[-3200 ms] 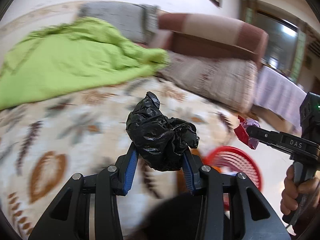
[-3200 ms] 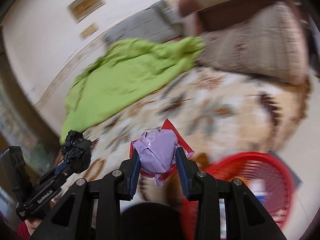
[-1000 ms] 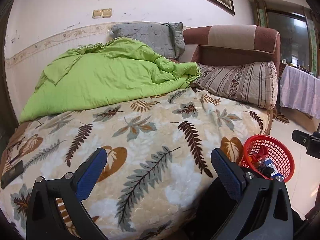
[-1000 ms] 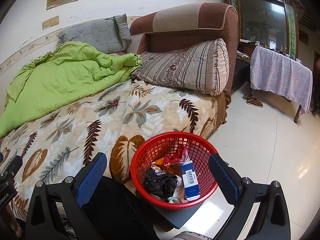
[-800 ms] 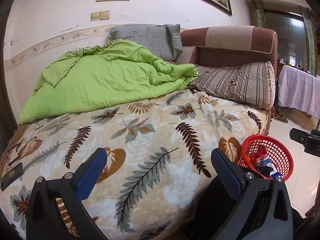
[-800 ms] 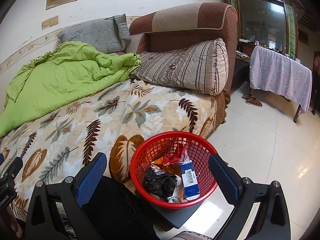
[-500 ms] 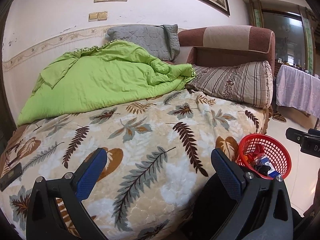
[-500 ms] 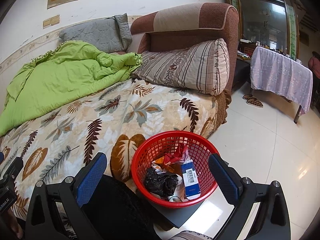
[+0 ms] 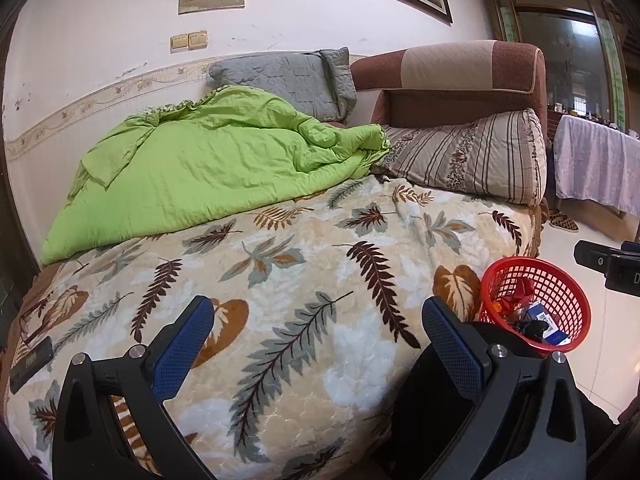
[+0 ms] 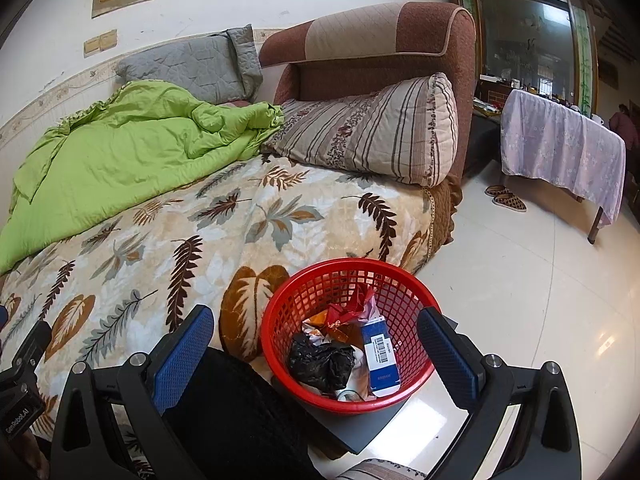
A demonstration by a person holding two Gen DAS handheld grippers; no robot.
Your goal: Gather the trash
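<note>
Right wrist view: both the right claw (image 10: 316, 344) and left claw (image 9: 318, 340) are spread and empty, the trash (image 10: 340, 352) lies in the red basket (image 10: 400, 280) at lower centre, and the bed (image 9: 280, 280) shows no litter, so collecting seems finished.

In the right wrist view, the left gripper (image 10: 18, 364) body at the lower left edge bore white lettering that read "GenRoboLAI" or similar. A blue box (image 10: 380, 356) in the red basket (image 10: 280, 312) carried a barcode label; its digits were too small to read.
</note>
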